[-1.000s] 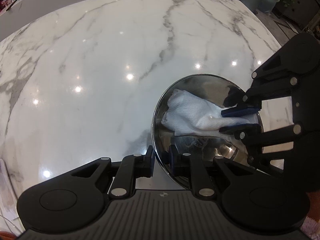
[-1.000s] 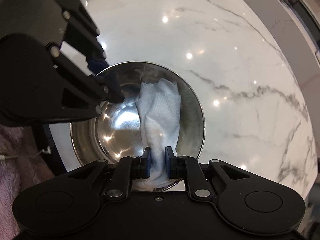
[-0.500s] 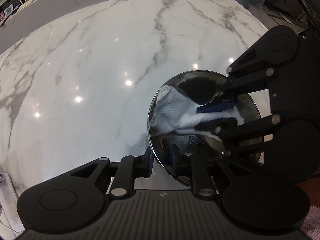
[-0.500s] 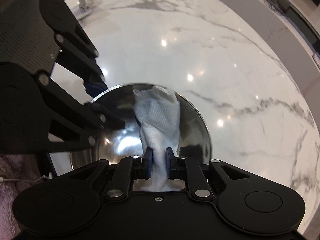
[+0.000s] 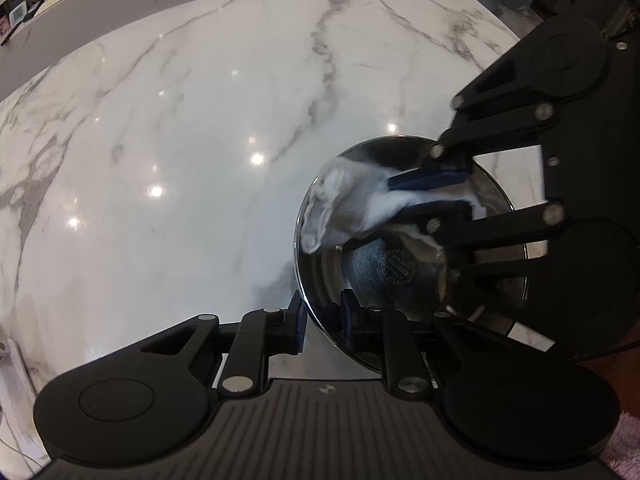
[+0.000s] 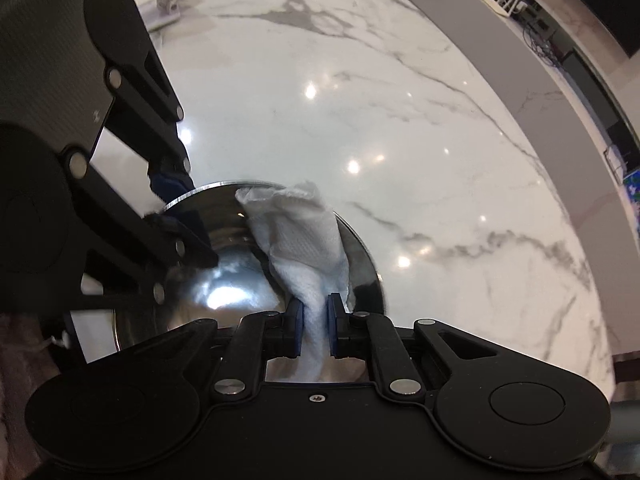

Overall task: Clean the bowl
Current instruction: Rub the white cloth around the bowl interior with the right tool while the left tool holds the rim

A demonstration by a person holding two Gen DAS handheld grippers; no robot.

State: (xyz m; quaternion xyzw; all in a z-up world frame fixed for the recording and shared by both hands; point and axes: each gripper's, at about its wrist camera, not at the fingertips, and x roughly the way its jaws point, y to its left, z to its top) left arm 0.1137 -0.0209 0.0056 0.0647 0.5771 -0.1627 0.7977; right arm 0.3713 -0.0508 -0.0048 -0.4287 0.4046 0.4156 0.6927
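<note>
1. Our right gripper has its fingers pinched tight on the bunched neck of the white cloth; the free end fans out ahead of the fingers.
2. Our left gripper has its fingers nearly closed across the near rim of the bowl, one pad outside the wall, one inside, clamping it so it can't slide.
3. What just changed: a second ago the cloth lay across the middle of the bowl; now it sits pushed up against the far-left wall and rim in the left wrist view, and the right gripper has swept further over the bowl. The left gripper and the bowl have not shifted.
4. Our read: we are mid-wipe, working around the inner wall. The near part of the bowl's floor shows bare and shiny with a stamped mark visible. We cannot tell from the frames whether any dirt remains.
5. Location: the bowl stands on the marble worktop, near its near-right part in the left wrist view, rim just ahead of the left fingers.
6. Counts: one steel bowl, one cloth, two grippers, one worktop. Nothing else lies near the bowl; a pale stand base sits far off at the worktop's far left in the right wrist view.
</note>
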